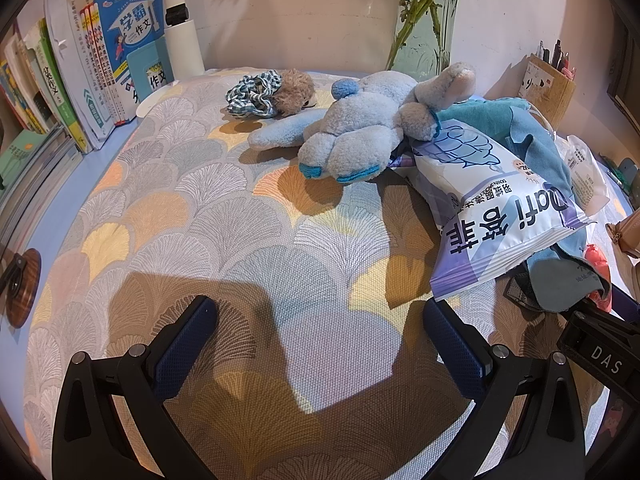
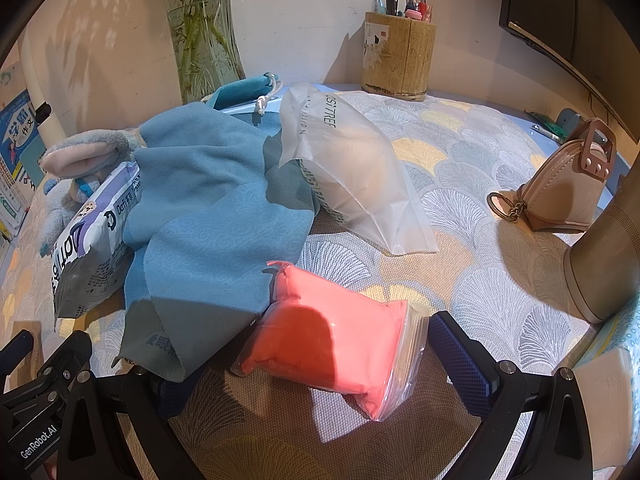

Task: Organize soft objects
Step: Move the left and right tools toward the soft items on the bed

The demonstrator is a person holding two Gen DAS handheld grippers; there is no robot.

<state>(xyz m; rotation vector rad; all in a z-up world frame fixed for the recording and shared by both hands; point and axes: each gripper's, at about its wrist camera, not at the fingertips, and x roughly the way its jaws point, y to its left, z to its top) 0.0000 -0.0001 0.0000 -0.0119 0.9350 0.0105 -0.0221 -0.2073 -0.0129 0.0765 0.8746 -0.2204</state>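
Hovering over a table (image 1: pixel 168 216) covered in a fan-patterned cloth, the left tool (image 1: pixel 320 332) stands with its jaws spread fully wide and nothing between them, angled down at a bare stretch of cloth. Ahead of it and slightly to its right lies a blue plush toy (image 1: pixel 360 128) on its side, one limb resting over a purple-and-white wipes packet (image 1: pixel 496 208); farther ahead, to the left of the plush, sits a checked scrunchie (image 1: pixel 252 96) against a small brown furry toy (image 1: pixel 294 92). The pile looks dumped rather than placed, which is presumably why sorting is called for.

The right tool (image 2: pixel 304 364) is likewise fully open and grips nothing, though a pink putty pack (image 2: pixel 332 340) in clear wrap lies between its fingers, close to the right one; whether a pad touches it cannot be told. A blue cloth (image 2: pixel 208 216) drapes over the wipes packet just ahead and to the left, its hem hanging across the left finger. Ahead, a frosted plastic bag (image 2: pixel 356 172) leans on the cloth. Well off to the right stand a tan coin pouch (image 2: pixel 560 192) and, beyond, a bamboo pen holder (image 2: pixel 400 56).

Judging by the straddle, the putty pack seems the likeliest first pick.
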